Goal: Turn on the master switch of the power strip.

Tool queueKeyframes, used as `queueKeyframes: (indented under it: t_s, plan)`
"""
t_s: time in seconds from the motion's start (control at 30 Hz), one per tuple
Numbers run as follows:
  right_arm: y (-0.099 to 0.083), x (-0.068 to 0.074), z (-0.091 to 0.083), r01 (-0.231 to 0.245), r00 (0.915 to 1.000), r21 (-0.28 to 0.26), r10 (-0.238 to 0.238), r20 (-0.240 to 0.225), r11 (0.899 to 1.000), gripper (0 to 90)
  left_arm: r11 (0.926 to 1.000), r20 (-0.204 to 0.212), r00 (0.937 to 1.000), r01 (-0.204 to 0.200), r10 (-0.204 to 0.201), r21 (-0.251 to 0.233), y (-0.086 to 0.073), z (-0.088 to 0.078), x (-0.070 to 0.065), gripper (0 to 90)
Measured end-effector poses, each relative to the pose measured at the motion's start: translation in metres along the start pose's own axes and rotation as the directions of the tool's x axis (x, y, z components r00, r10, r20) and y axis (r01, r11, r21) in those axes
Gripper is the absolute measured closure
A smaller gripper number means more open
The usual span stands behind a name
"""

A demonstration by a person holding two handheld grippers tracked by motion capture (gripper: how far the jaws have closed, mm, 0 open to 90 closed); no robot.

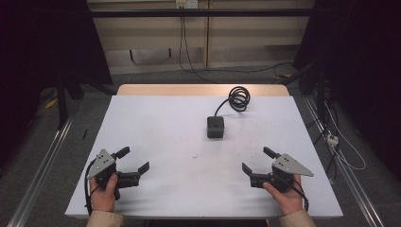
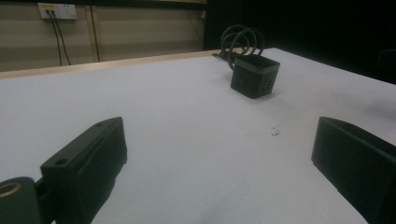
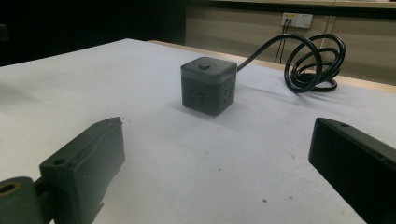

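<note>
nearest the person, the left gripper (image 1: 134, 164) and the right gripper (image 1: 256, 163) rest low at the front edge of the white table (image 1: 156, 123), each held in a hand, jaws spread wide and holding nothing. both point inward and forward. ahead of them, past mid-table, sits the black socket cube (image 1: 215, 126); it lies closer to the right gripper, forward and a little left of it, so that hand looks better placed. farther back, its coiled cable (image 1: 238, 98) trails toward the far edge.
</note>
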State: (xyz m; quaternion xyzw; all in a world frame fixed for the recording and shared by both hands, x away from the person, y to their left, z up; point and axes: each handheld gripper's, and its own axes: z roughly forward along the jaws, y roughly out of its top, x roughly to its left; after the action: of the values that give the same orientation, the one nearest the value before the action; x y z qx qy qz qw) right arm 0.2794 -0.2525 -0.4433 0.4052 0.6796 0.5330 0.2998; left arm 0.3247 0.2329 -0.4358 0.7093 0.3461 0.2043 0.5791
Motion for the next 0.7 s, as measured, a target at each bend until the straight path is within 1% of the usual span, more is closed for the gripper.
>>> queueKeyframes:
  t_s: [0.17,0.23,0.3,0.4,0.5,0.6,0.7]
  plan:
    - [0.004,0.0,0.008,-0.013,0.9999,0.0,0.013,0.001,1.0,3.4,1.0,0.001,1.0,0.002,-0.002,-0.003,-0.001,-0.001,0.002,3.0]
    - [0.005,-0.001,0.01,-0.011,0.9999,-0.001,0.011,0.0,1.0,3.5,1.0,-0.001,1.0,0.003,-0.003,-0.004,-0.001,-0.001,0.002,3.1]
    - [0.007,-0.001,0.015,-0.015,0.9999,0.001,0.015,0.002,1.0,3.5,1.0,-0.002,1.0,0.004,-0.004,-0.006,-0.001,-0.001,0.002,3.1]
    - [0.008,-0.001,0.02,-0.019,0.9998,0.006,0.019,0.003,1.0,3.9,0.9999,0.005,1.0,0.005,-0.005,-0.009,0.0,-0.001,0.001,3.0]
    - [0.009,-0.001,0.025,-0.026,0.9996,0.012,0.026,0.007,1.0,4.3,1.0,0.011,0.9999,0.0,0.0,-0.009,0.0,-0.001,0.001,3.1]
    - [0.01,0.0,0.029,-0.042,0.9991,0.016,0.042,0.006,0.999,4.6,0.9999,0.01,0.9999,0.005,-0.005,-0.011,-0.001,-0.001,0.001,3.0]
    - [0.012,0.002,0.034,-0.027,0.9996,0.025,0.027,0.009,0.999,4.8,0.9999,0.01,0.9999,0.005,-0.005,-0.011,-0.001,-0.001,0.001,3.1]
